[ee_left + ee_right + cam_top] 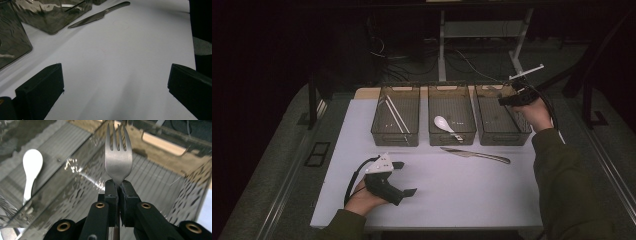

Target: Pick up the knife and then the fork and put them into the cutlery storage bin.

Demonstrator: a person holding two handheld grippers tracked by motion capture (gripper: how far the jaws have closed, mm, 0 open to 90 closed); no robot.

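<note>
Fork (118,160) stands tines-up in your right tongs (119,185), clamped by its neck above the rightmost bin (502,116) on the desk (452,190), while your left tongs (404,177) rest open, apart from the knife (476,155).

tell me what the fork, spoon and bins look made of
Fork: likely steel, brushed grey with a dull sheen. Spoon: white and smooth, ceramic or plastic, can't tell which. Bins: probably clear smoky plastic, see-through rippled walls with glints.
</note>
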